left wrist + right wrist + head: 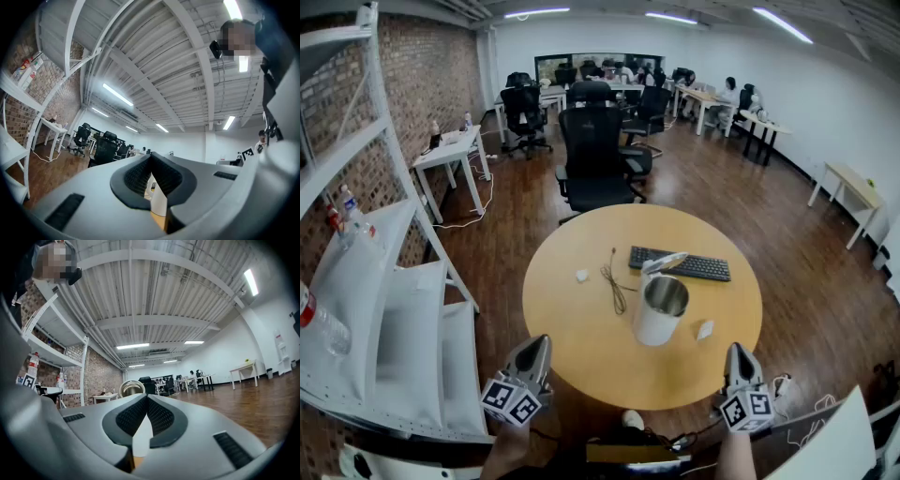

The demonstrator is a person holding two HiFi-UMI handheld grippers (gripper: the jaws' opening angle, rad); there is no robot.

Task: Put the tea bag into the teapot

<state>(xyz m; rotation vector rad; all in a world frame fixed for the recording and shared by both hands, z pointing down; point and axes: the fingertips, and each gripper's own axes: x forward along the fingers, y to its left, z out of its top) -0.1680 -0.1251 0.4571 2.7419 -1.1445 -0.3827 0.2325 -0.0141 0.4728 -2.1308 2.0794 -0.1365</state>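
The teapot (661,311), white-bodied with a metal rim and its lid tipped open, stands right of centre on the round wooden table (581,337). A small white tea bag (705,329) lies just right of it. A second small white piece (582,276) lies to the left, past a thin cord (614,281). My left gripper (540,343) hovers over the table's near left edge, jaws shut and empty. My right gripper (737,350) is at the near right edge, shut with nothing in it, a short way in front of the tea bag. The right gripper view shows the teapot rim (131,388) over the closed jaws.
A black keyboard (680,263) lies behind the teapot. White shelving (384,309) with bottles stands along the brick wall at left. A black office chair (592,159) is pushed up to the table's far side, with desks and seated people further back.
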